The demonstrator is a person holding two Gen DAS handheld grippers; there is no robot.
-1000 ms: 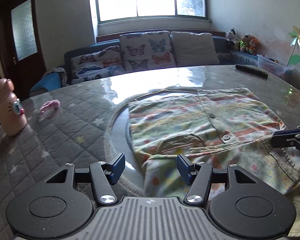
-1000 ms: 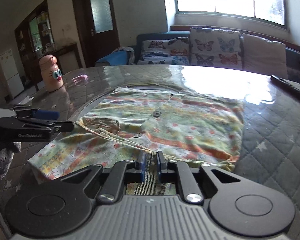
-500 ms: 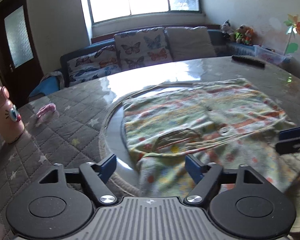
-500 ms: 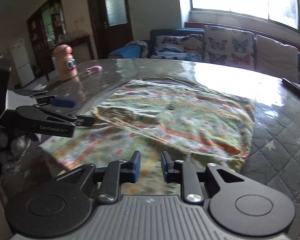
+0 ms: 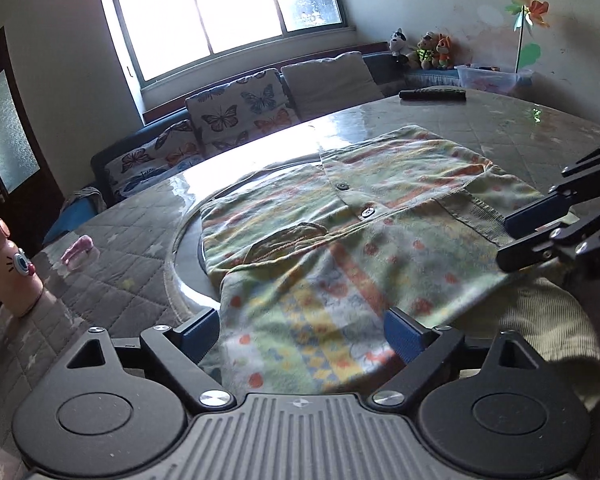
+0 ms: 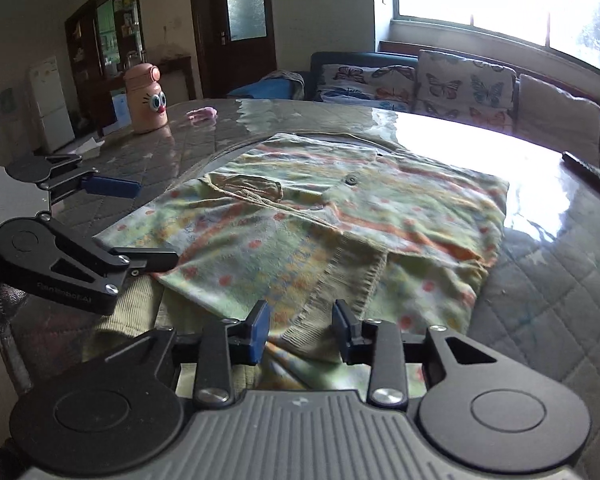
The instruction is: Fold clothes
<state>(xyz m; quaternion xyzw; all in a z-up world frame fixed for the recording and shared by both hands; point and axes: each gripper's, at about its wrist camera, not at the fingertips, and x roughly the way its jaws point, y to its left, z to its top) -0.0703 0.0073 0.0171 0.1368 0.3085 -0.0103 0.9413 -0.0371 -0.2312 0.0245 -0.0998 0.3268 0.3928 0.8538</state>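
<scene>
left wrist view: left gripper and right gripper opening, nothing pinched; patterned buttoned top lies on worktop, lower part folded over; further folds likely remain

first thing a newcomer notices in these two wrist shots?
The pastel patterned shirt spread over the middle of the round table, sleeves folded in. Next, the two grippers at its near edge: the left gripper and right gripper both have jaws opening over the fabric. Then the pink cartoon-face bottle at the table's far left.
</scene>
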